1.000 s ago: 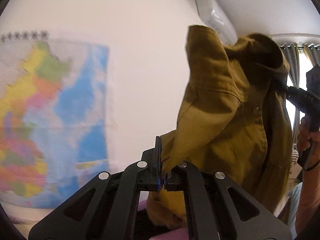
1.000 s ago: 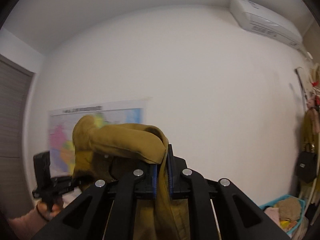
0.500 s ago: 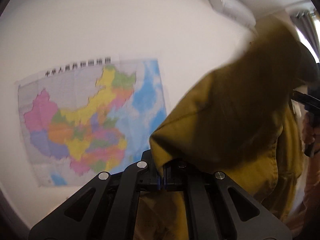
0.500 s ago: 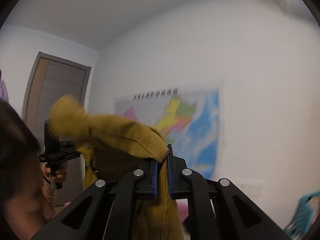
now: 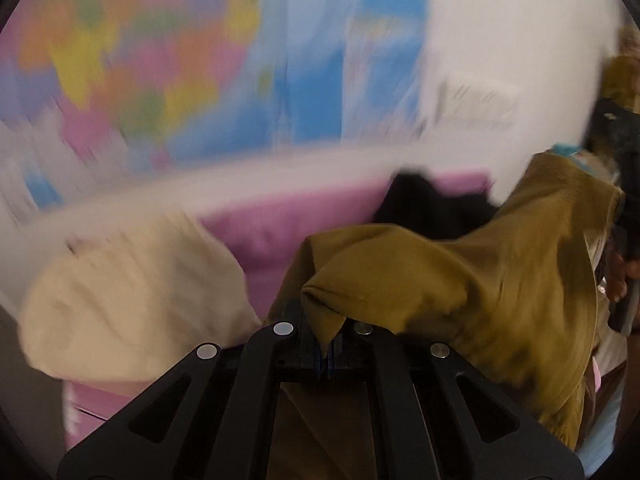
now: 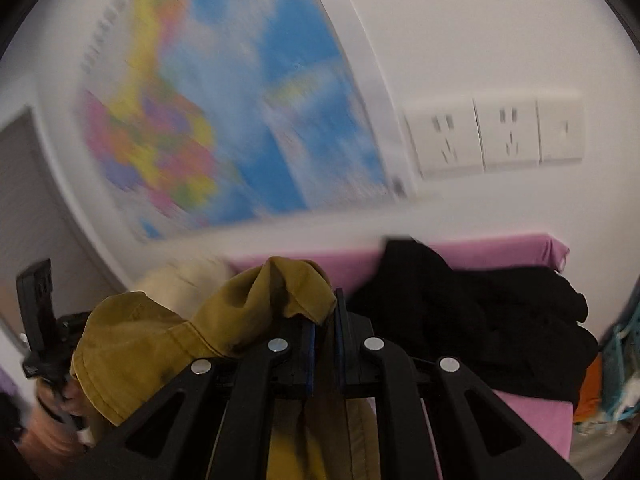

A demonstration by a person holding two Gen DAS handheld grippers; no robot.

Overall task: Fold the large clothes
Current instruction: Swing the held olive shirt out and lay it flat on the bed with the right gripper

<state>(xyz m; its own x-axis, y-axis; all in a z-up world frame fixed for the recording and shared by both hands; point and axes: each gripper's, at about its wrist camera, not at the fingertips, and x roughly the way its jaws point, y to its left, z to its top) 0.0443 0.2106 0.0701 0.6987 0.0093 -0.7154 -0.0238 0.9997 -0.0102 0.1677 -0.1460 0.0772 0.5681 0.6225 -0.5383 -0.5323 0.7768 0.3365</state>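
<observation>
Mustard-yellow shirt (image 5: 500, 280) hangs between your two grippers, bunched and wrinkled, over the pink bed (image 6: 480, 250). It is thick cloth with stitched seams. Behind it lie a black garment (image 6: 480, 320) and a cream one (image 5: 132, 292). Your left gripper (image 5: 326, 350) is pressed together on one fold. Your right gripper (image 6: 323, 344) pinches another fold of the shirt.

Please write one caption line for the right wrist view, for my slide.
Right tongs shut on an olive shirt, above a pink bed with black clothes.
</observation>
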